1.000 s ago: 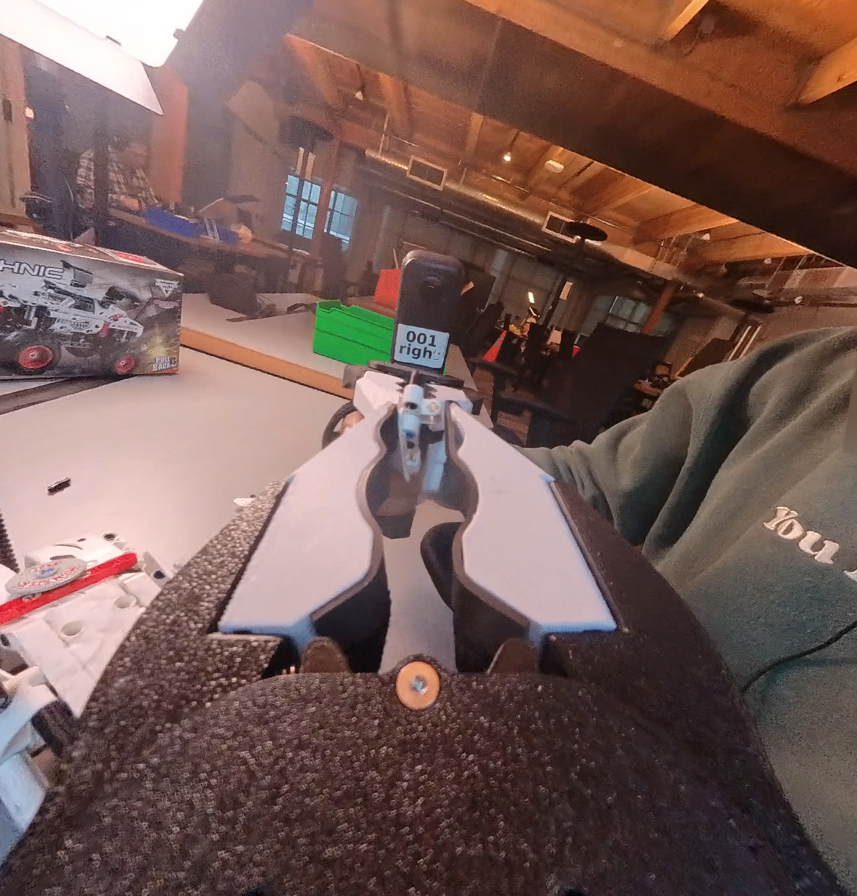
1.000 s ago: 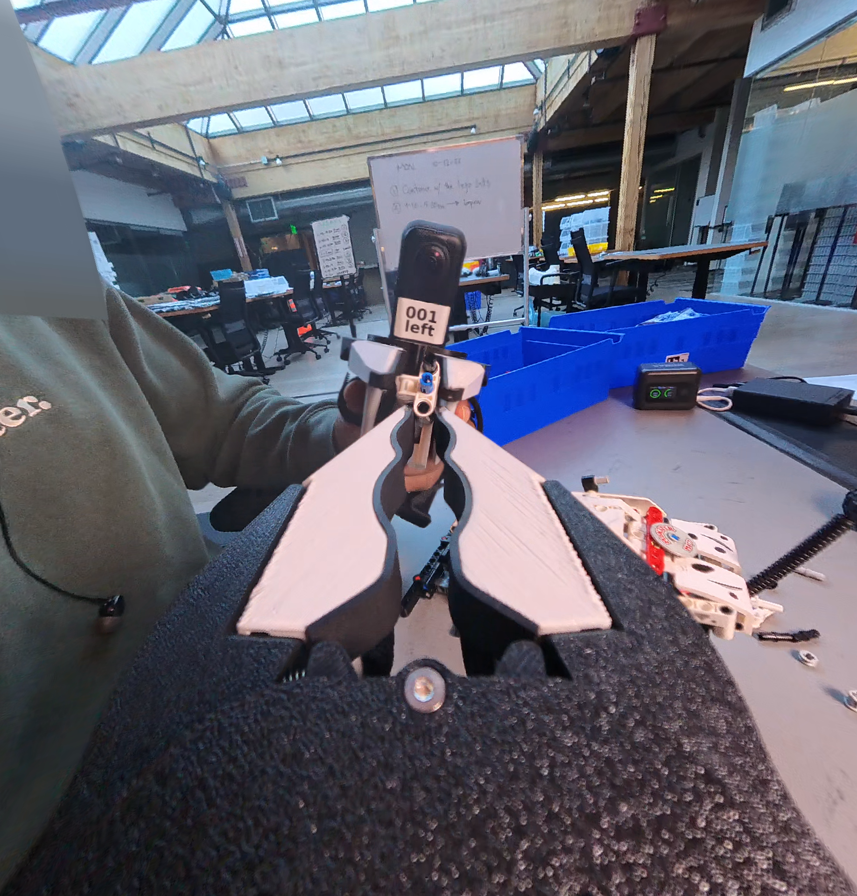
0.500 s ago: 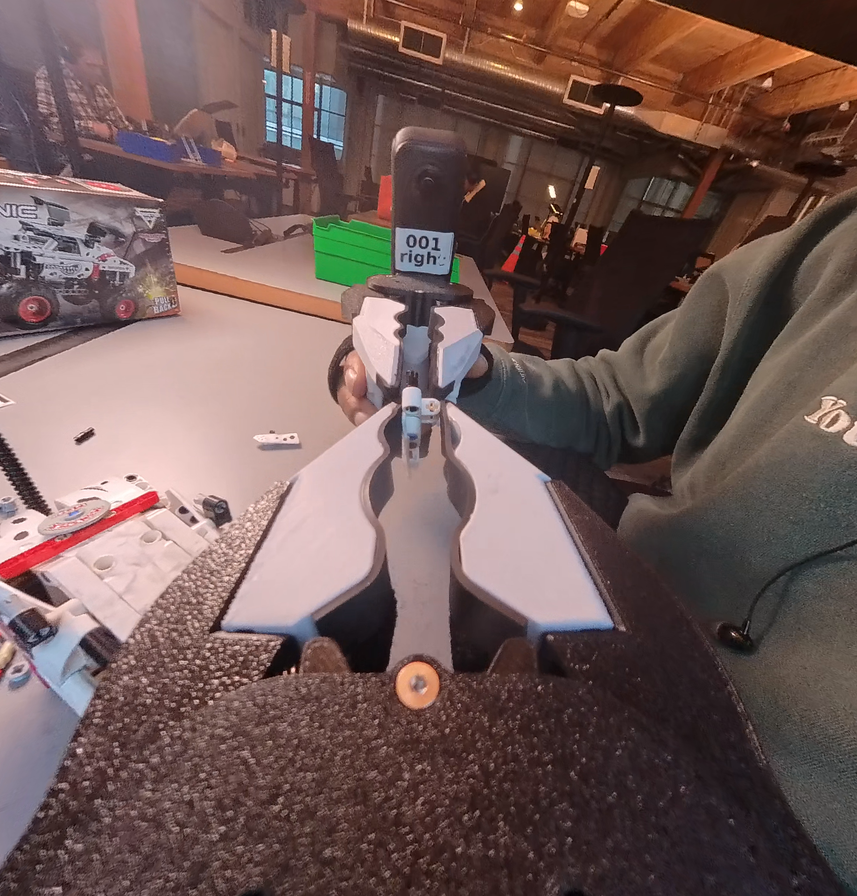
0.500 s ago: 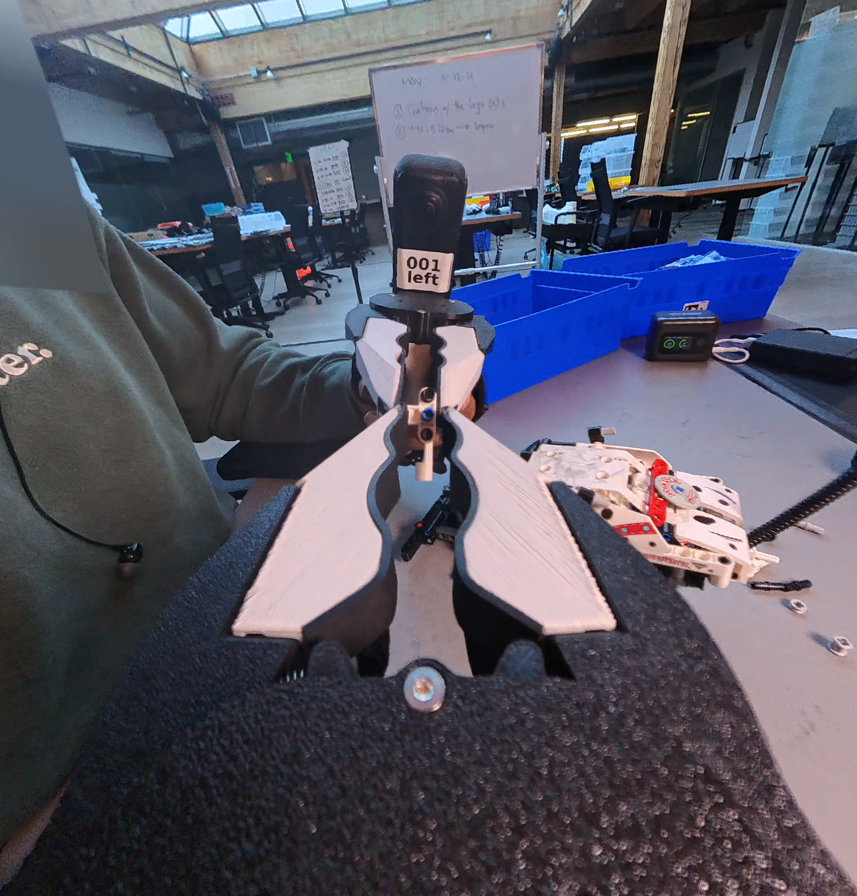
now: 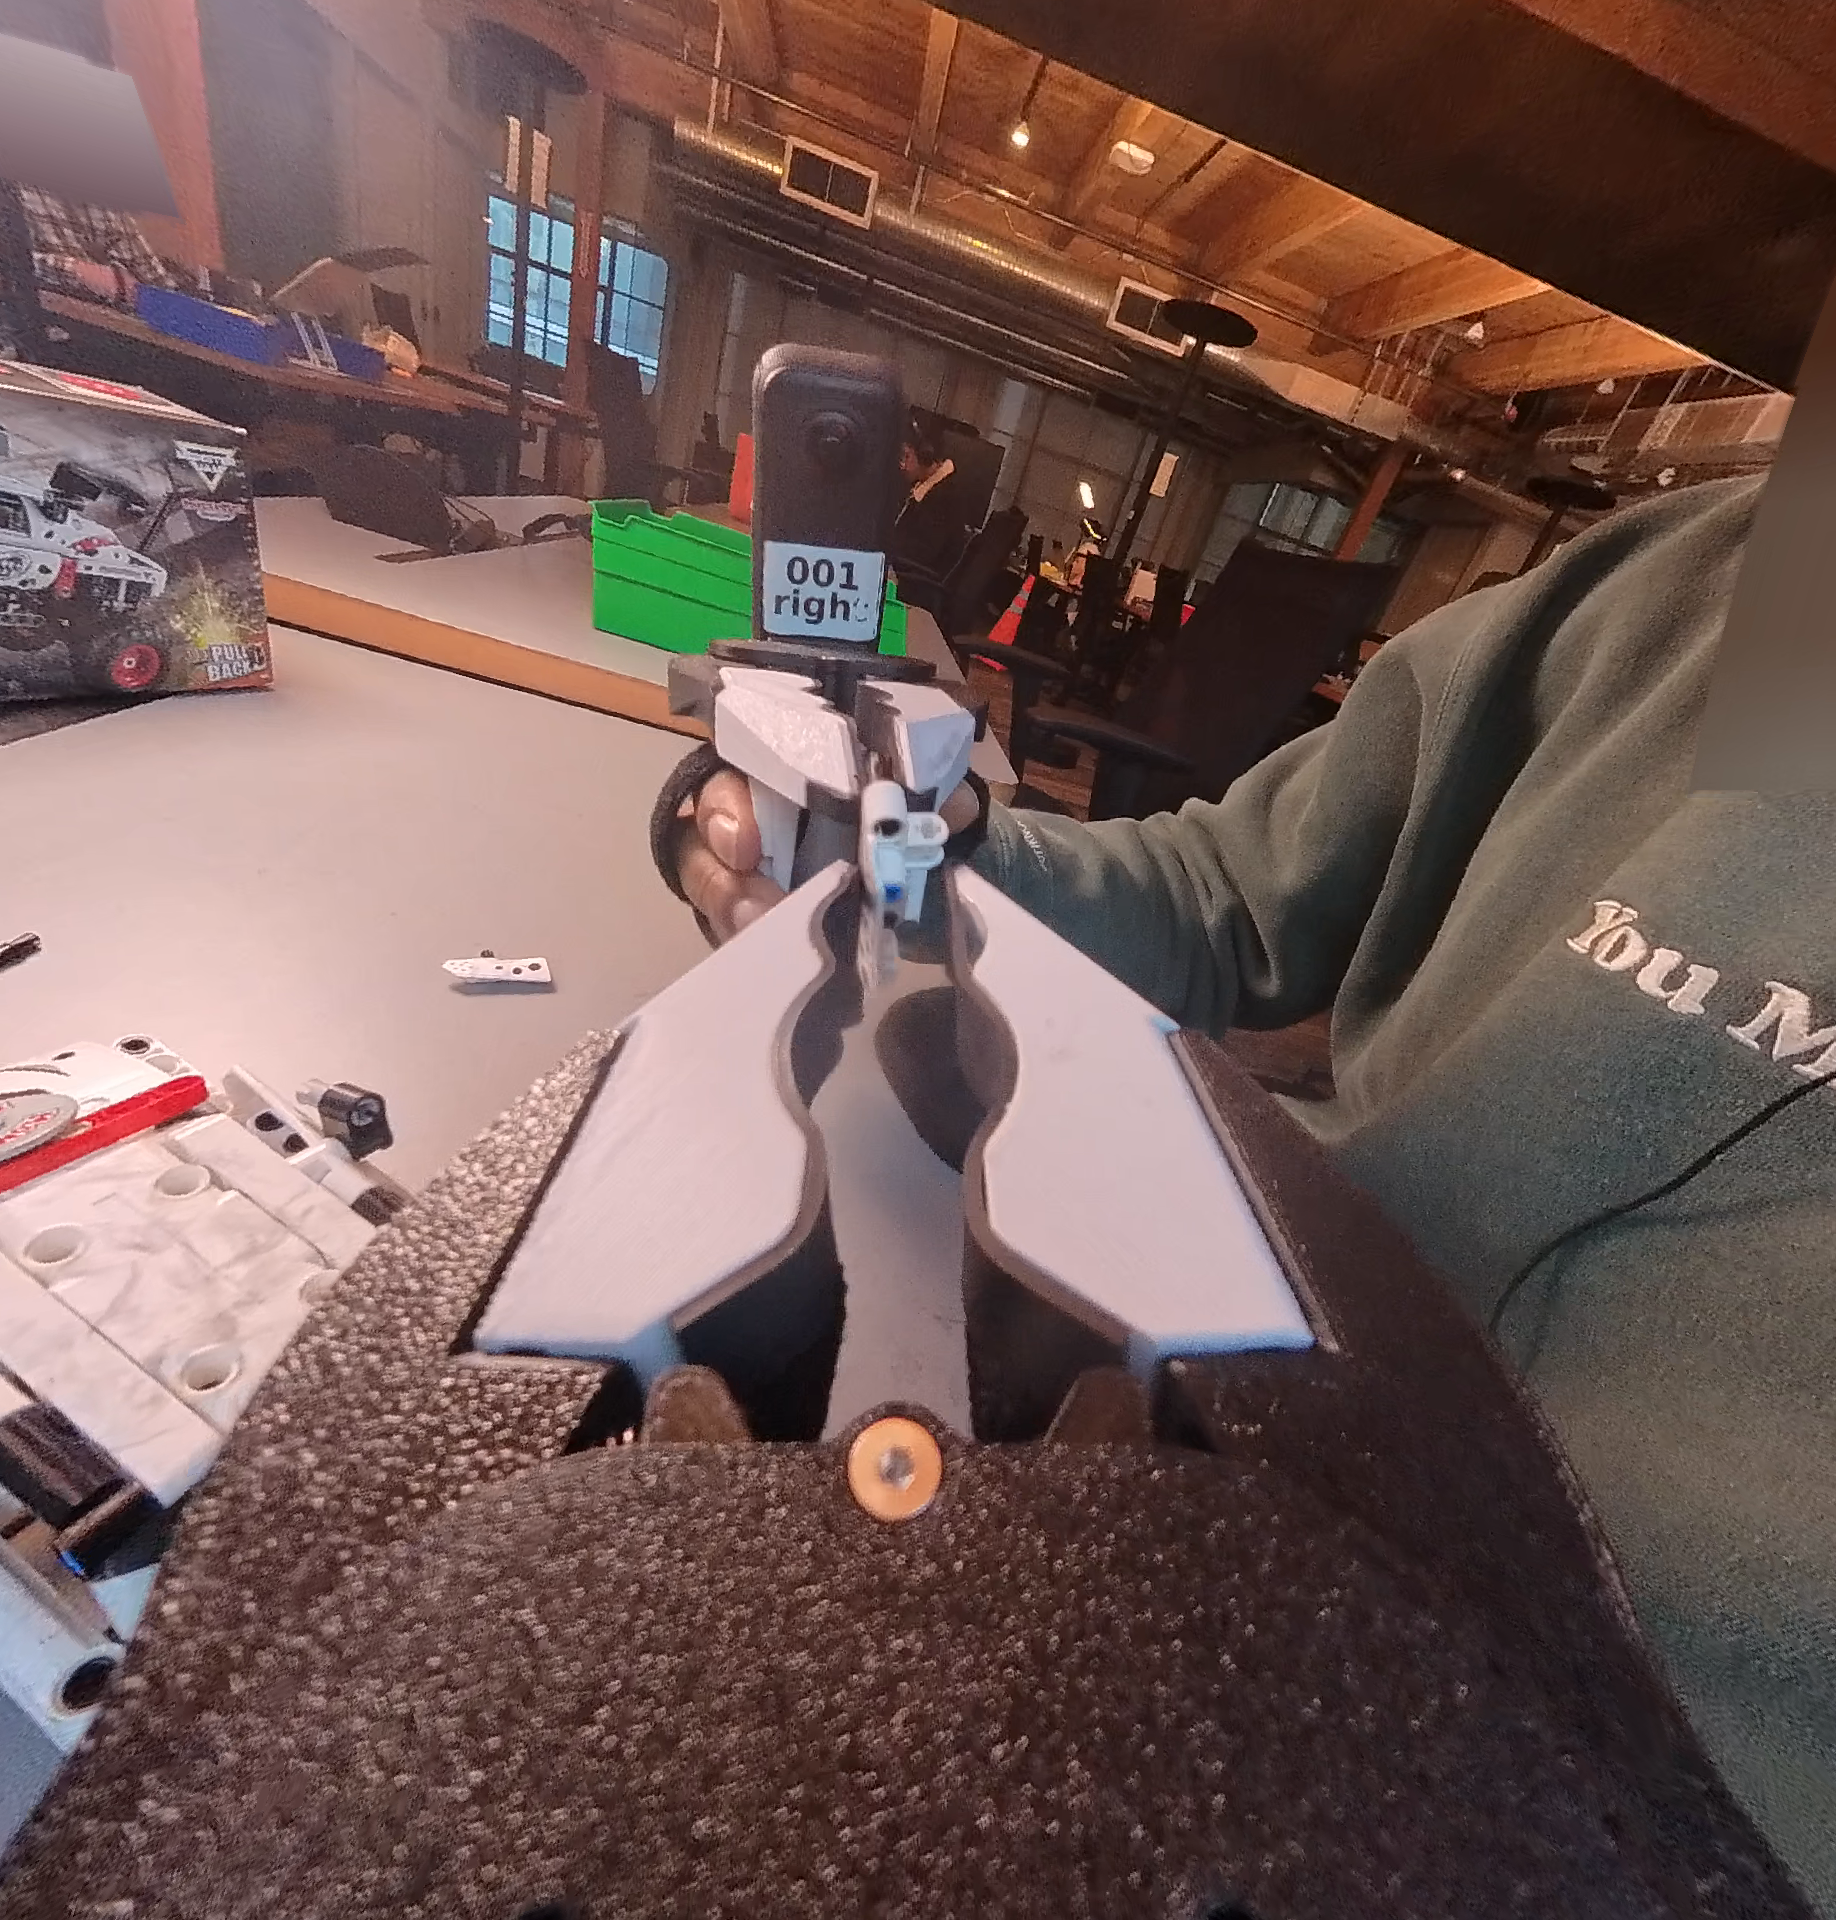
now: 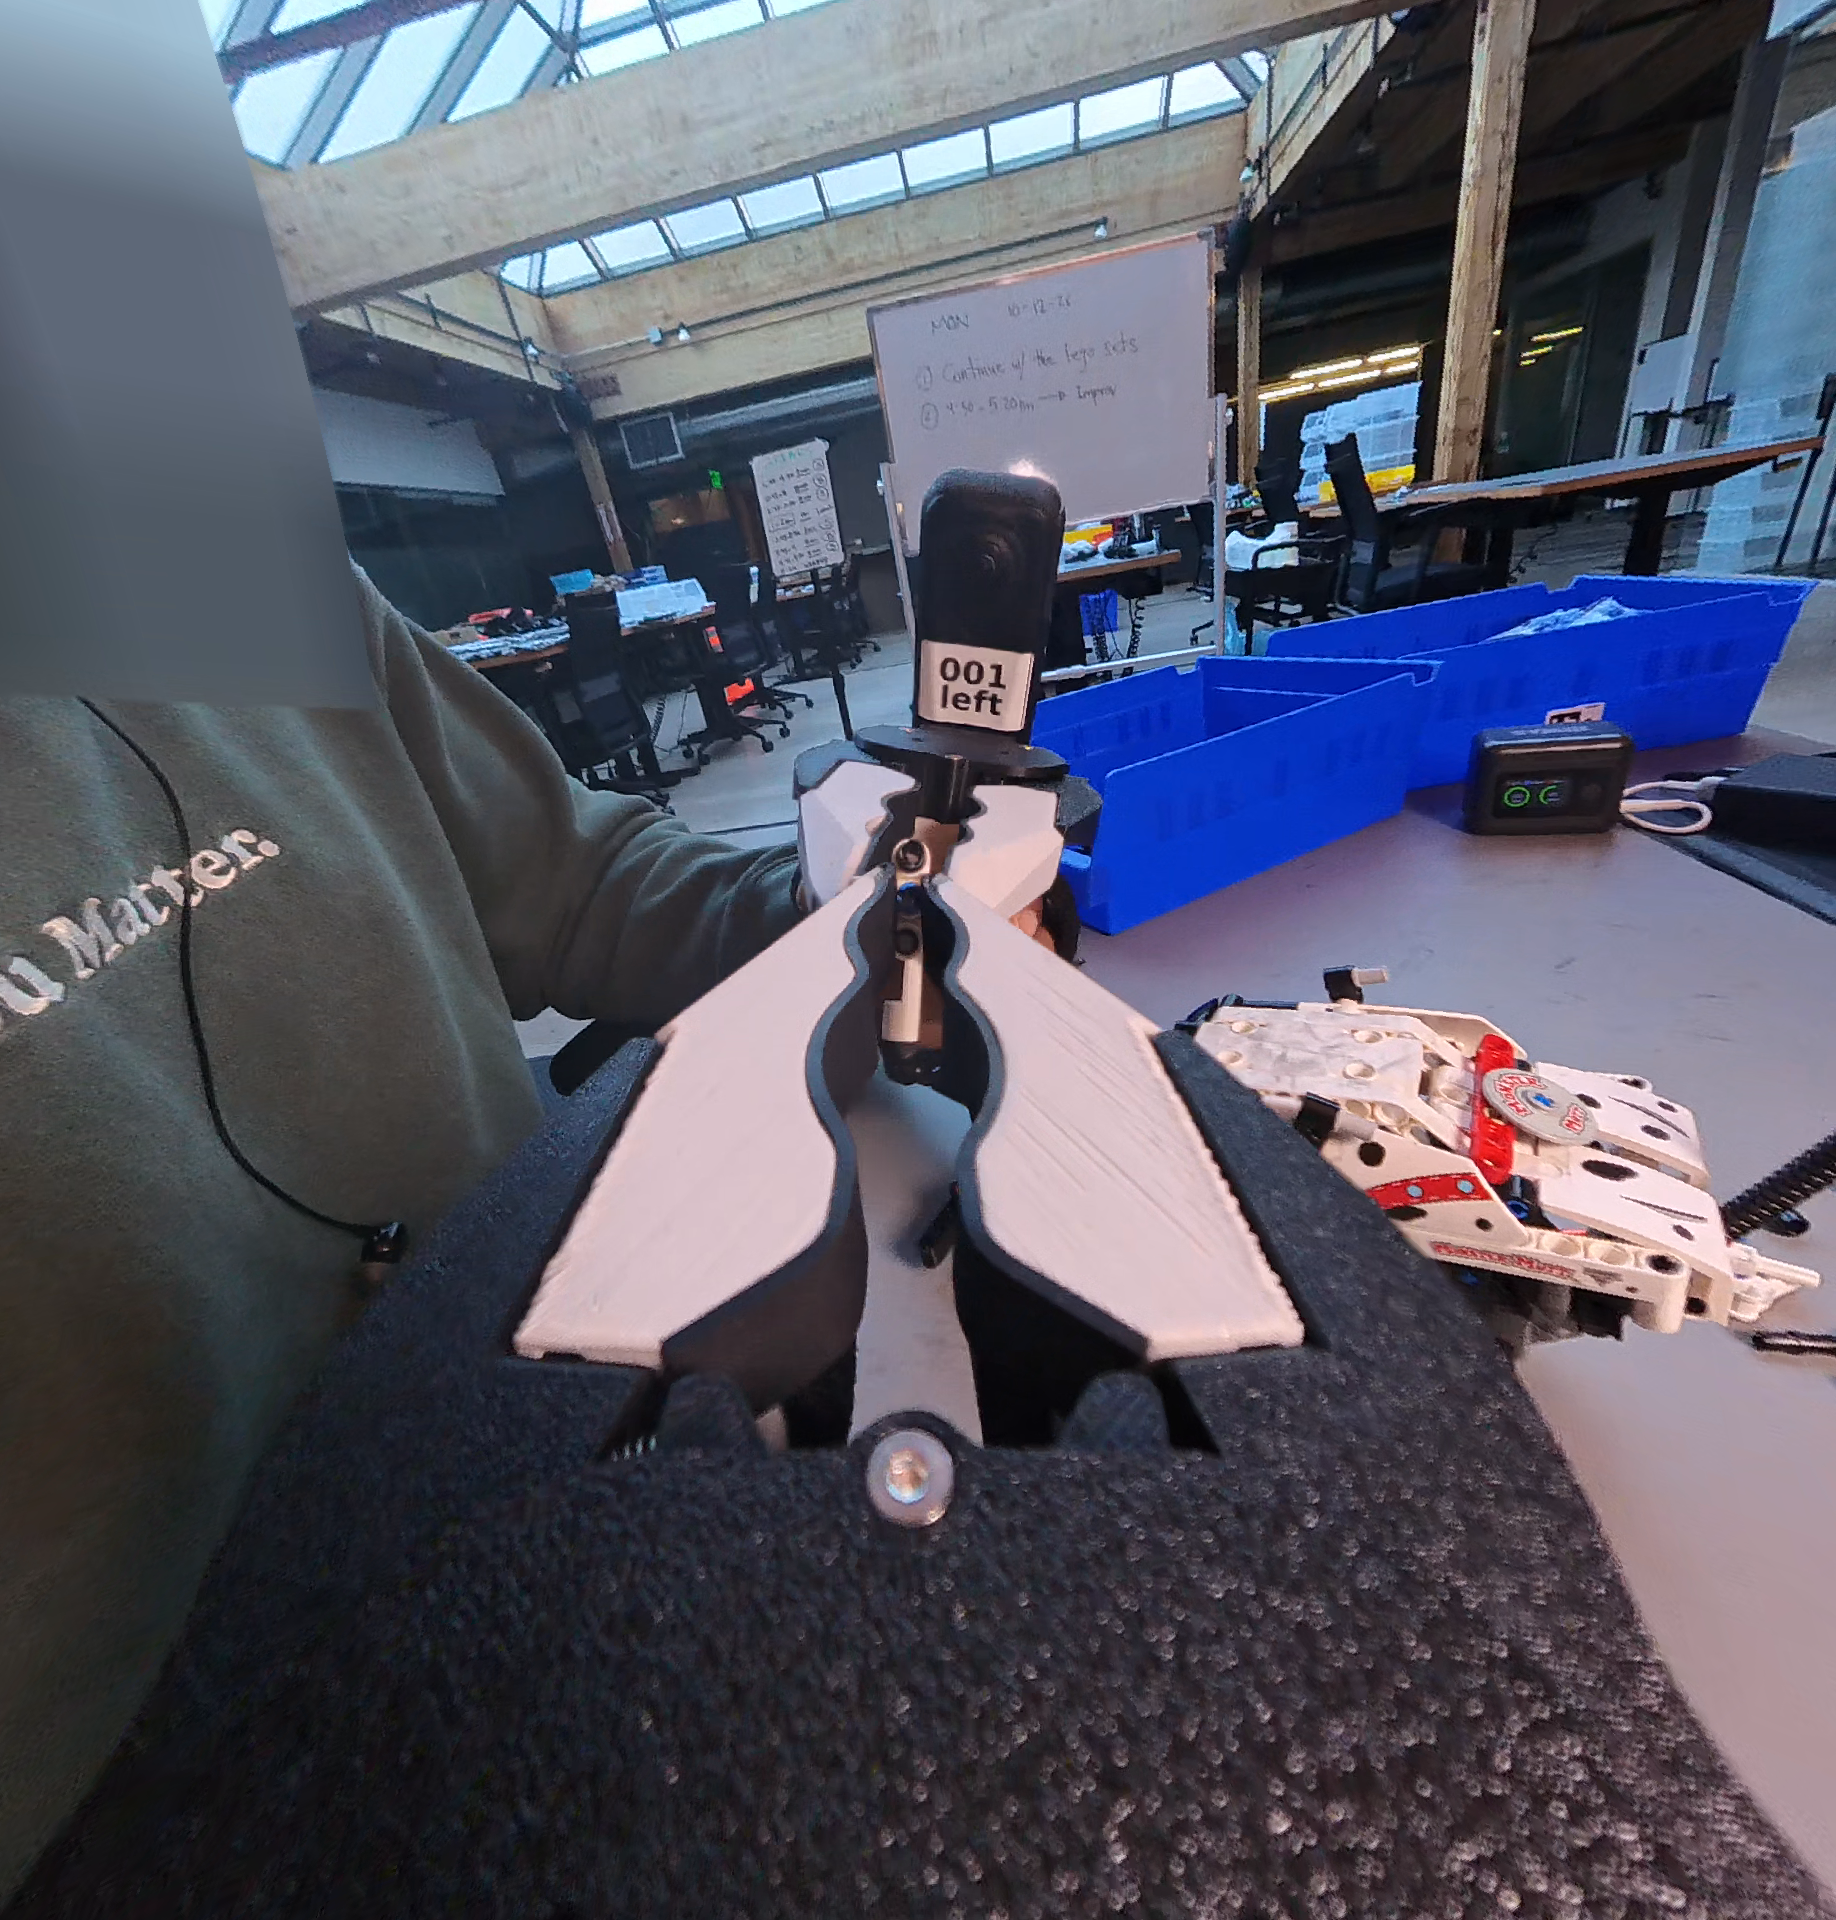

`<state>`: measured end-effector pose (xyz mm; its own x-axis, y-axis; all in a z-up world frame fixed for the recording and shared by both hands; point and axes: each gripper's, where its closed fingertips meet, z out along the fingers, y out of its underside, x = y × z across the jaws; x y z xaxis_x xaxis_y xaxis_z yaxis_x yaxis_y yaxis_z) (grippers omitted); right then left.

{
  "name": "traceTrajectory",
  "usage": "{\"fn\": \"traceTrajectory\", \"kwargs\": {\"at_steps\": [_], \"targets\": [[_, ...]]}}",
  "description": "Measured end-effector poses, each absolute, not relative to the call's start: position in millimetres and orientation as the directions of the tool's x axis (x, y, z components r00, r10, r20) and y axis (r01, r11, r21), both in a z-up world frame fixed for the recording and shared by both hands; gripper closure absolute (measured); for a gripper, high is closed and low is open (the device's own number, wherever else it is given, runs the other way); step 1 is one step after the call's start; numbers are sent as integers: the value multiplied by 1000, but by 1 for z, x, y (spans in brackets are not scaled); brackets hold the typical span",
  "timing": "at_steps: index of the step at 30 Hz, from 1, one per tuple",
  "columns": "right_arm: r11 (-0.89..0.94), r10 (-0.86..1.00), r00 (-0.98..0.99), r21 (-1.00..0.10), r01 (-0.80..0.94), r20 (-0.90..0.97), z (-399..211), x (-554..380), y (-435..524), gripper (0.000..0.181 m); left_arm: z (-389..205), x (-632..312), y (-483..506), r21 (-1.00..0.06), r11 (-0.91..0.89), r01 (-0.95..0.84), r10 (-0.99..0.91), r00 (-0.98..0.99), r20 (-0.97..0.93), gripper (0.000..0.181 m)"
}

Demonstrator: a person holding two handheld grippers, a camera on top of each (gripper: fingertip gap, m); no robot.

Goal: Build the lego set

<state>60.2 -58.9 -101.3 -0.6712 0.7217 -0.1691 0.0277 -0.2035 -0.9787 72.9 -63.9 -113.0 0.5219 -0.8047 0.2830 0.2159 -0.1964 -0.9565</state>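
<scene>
The left hand-held gripper (image 5: 893, 914) and the right hand-held gripper (image 6: 909, 914) are facing each other tip to tip above the grey surface (image 5: 270, 852). Both are pinching the same small white lego connector piece (image 5: 893, 862), their fingers closing on it from opposite ends. In the left wrist view, the half-built white lego truck body (image 5: 93, 1226) with its red beam is lying at 9 o'clock beside the gripper; in the right wrist view it is sitting at 3 o'clock. Farther out, a loose white lego plate (image 5: 498, 969) is resting at 10 o'clock. Beyond it, the lego set box (image 5: 103, 540) is standing at 10 o'clock, and blue bins (image 6: 1413, 727) are sitting at 2 o'clock.
</scene>
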Motion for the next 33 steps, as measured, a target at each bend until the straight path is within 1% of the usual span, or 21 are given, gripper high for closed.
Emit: {"fn": "traceTrajectory", "kwargs": {"at_steps": [2, 4, 7, 15, 16, 17, 18, 20, 23, 28, 31, 33], "targets": [[-222, 711, -679, -975, 27, -181, -101, 60, -60, 179, -112, 73, -64, -956, -199, 215, -803, 523, 285, 171], [-206, 723, -670, -978, 21, -167, -102, 59, -59, 179, -112, 68, -63, -952, -205, 226, -783, 546, 298, 177], [-212, 723, -671, -977, 12, -165, -99, 58, -58, 180, -109, 66, -62, -934, -221, 280, -778, 527, 342, 177], [-236, 713, -677, -972, 12, -181, -98, 59, -49, 181, -99, 58, -56, -936, -161, 312, -746, 582, 323, 177], [-263, 713, -676, -965, -17, -183, -92, 62, -43, 181, -90, 44, -57, -919, -128, 372, -738, 584, 339, 177], [-353, 709, -668, -934, -61, -225, -77, 71, -23, 181, -74, 16, -60, -883, -84, 463, -718, 586, 375, 178], [-377, 738, -634, -920, -106, -230, -69, 80, 1, 181, -66, -8, -65, -877, -35, 478, -697, 617, 364, 178], [-268, 838, -520, -955, -126, -167, -73, 80, 23, 181, -67, -10, -68, -928, -16, 372, -678, 678, 284, 177], [-152, 885, -447, -988, -15, -129, -94, 54, 28, 181, -71, 2, -60, -922, -48, 385, -694, 650, 308, 177], [-92, 851, -517, -996, 22, -90, -94, 37, -5, 181, -85, 1, -57, -900, -99, 425, -705, 608, 365, 177], [-82, 810, -578, -995, 51, -97, -94, 30, -32, 170, -92, 11, -55, -917, -115, 382, -711, 613, 344, 177], [-103, 789, -603, -993, 53, -114, -90, 26, -42, 167, -98, 18, -54, -926, -131, 354, -715, 613, 335, 177]]}}
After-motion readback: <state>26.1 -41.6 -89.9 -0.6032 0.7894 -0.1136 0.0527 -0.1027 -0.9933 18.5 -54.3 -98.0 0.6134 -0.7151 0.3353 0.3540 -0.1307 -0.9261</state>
